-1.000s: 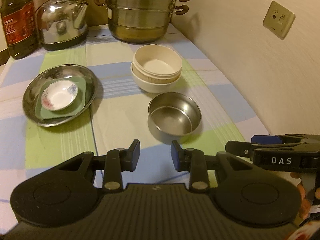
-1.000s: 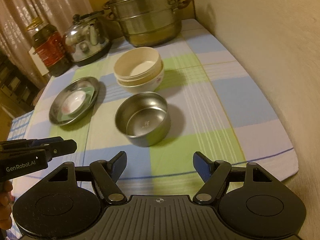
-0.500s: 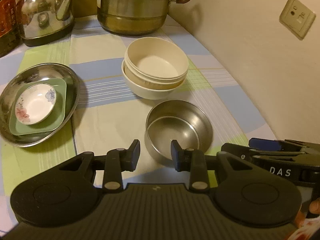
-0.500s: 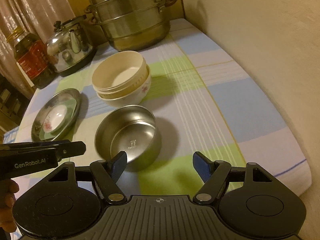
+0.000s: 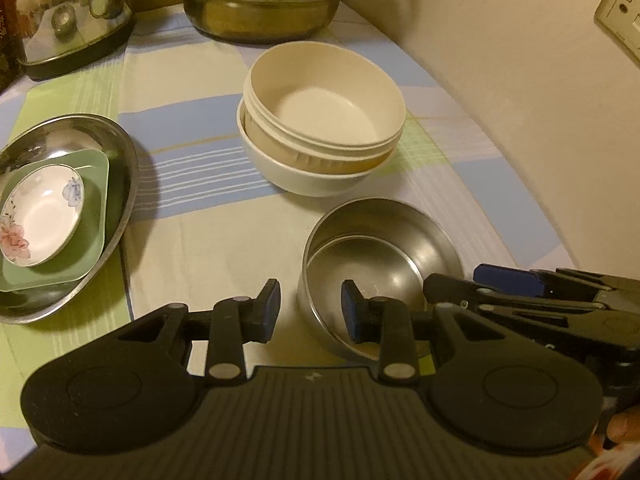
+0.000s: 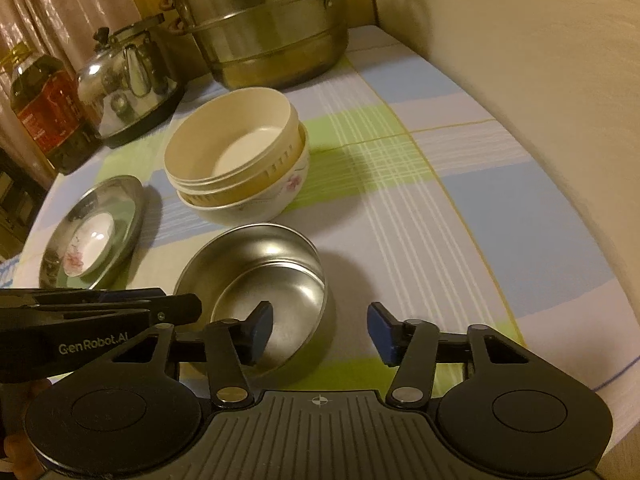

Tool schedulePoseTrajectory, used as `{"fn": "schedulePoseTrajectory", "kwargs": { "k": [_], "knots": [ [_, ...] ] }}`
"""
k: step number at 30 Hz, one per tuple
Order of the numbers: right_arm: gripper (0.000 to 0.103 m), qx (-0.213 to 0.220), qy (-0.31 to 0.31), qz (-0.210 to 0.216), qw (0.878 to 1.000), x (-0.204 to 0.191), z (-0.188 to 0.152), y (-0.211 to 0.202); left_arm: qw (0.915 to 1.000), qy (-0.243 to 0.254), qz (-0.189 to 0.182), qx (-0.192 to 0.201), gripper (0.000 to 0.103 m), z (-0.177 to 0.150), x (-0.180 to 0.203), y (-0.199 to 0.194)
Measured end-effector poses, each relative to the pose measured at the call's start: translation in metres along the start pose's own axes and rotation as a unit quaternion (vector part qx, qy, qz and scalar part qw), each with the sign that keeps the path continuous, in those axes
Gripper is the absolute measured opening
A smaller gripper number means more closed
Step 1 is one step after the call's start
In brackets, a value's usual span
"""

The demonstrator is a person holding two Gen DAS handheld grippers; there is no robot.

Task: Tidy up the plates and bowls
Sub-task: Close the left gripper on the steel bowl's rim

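Left tongs (image 5: 308,310) partly open, gripping nothing; pads astride the near-left rim of the steel bowl (image 5: 380,248), right pad inside it, left pad outside, contact unclear. Right tongs (image 6: 320,330) wide open, gripping nothing; left pad over the bowl's near rim, right pad outside at 3 o'clock of the bowl (image 6: 256,280).

Steel bowl upright on the surface (image 5: 208,240), near its front edge, close to both tongs. Just beyond, at 12 o'clock: cream bowl (image 5: 324,96) nested in a white bowl (image 5: 312,178), floral print on the white one's side in the right view. Gap between stack and steel bowl narrow; touching or not, cannot tell.

At 9 o'clock of the steel bowl, well apart: steel plate (image 5: 120,184) carrying a green dish (image 5: 96,216), a small flowered saucer (image 5: 40,216) resting in that.

Far end of the surface: steamer pot (image 6: 268,28) at 12 o'clock, kettle (image 6: 128,80) at 11, oil bottle (image 6: 44,108) at 10. Wall socket (image 5: 620,12) at 2 o'clock in the left view.
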State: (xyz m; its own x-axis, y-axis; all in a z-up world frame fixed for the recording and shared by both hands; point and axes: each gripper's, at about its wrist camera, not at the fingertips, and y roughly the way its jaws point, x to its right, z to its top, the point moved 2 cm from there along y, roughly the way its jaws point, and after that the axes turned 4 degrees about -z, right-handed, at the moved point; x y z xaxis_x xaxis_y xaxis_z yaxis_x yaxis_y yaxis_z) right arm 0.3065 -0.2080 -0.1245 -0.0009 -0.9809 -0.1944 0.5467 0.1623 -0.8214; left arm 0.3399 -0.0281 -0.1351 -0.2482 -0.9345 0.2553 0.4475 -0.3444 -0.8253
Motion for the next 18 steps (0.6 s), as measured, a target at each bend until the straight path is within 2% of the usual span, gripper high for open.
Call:
{"fn": "schedulePoseTrajectory", "kwargs": {
  "k": [5, 15, 18],
  "knots": [
    [0.042, -0.008, 0.000, -0.003, 1.000, -0.001, -0.001, 0.010, 1.0000, 0.000, -0.001, -0.007, 0.028, 0.001, -0.003, 0.008],
    [0.020, -0.012, -0.008, -0.006, 1.000, -0.005, 0.001, 0.016, 0.9999, 0.004, -0.004, -0.015, 0.014, 0.003, -0.003, 0.013],
    [0.017, -0.011, -0.013, -0.010, 1.000, -0.006, 0.000, 0.016, 0.9999, 0.004, -0.009, -0.014, 0.010, 0.002, -0.002, 0.013]
  ]
}}
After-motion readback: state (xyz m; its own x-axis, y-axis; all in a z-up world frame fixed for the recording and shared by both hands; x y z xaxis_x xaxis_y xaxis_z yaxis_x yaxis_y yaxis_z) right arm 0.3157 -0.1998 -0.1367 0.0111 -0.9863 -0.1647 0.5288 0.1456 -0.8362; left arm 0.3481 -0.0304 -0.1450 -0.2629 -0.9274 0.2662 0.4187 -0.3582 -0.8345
